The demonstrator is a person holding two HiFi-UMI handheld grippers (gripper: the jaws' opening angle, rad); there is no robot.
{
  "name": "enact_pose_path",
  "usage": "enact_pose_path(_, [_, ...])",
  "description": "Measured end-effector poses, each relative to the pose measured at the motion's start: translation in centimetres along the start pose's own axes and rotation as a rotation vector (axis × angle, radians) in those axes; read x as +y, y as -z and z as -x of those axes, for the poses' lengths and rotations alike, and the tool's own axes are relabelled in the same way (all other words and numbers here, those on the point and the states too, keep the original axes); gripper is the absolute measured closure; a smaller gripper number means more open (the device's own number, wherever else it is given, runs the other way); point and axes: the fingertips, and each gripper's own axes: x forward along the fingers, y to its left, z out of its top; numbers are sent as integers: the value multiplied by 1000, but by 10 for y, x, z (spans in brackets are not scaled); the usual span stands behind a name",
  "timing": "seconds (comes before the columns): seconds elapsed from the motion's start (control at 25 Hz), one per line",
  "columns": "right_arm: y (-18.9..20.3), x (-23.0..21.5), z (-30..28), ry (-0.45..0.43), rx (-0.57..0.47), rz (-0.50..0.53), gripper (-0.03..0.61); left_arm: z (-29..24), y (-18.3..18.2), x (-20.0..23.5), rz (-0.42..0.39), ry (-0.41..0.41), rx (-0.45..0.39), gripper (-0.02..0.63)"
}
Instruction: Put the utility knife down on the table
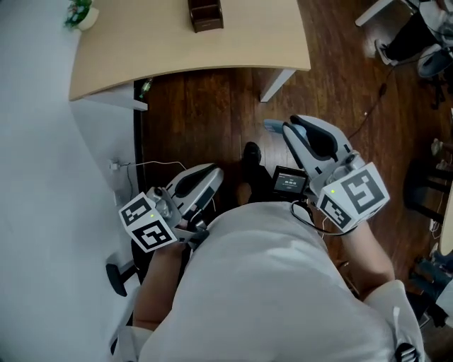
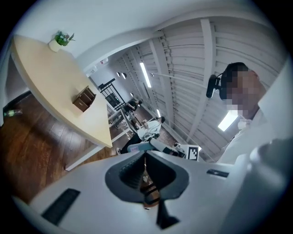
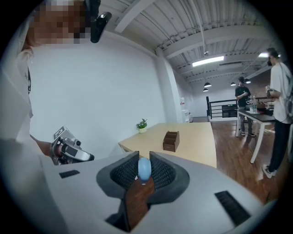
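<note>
Now my right gripper point(image 1: 287, 129) pinches the utility knife point(image 1: 273, 126) over the floor point(image 1: 212, 120), short of the table's point(image 1: 141, 49) near edge. My left gripper point(image 1: 214, 173) is closed, empty. The corner pot point(image 1: 88, 20) holds a plant point(image 1: 76, 10); the brown box's point(image 1: 205, 14) inside is hidden.

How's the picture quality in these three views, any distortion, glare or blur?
Head view: evenly lit, sharp. Left gripper view: fisheye bends the table, corners black, ceiling light strips glare. Right gripper view: same fisheye and black corners; the utility knife, close up, looks soft.
</note>
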Motion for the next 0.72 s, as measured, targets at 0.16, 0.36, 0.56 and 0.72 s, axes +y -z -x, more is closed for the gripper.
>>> enact_pose_path(0.16, [-24,-41,-34,-46,4,18,506,-40,-44,15,-5,-17,-30,611])
enact_pose_path(0.36, [-36,-81,-60,-73,7,36,508,-80,-77,25,-22,-35,-42,611])
enact_pose_path(0.56, [-40,-96,-83,-86,11,34,508,-96,-95,42,-13,-51,-28,611])
enact_pose_path(0.72, [-47,-96,-101,-87,15,45,508,-101,-109,58,13,-43,-15,611])
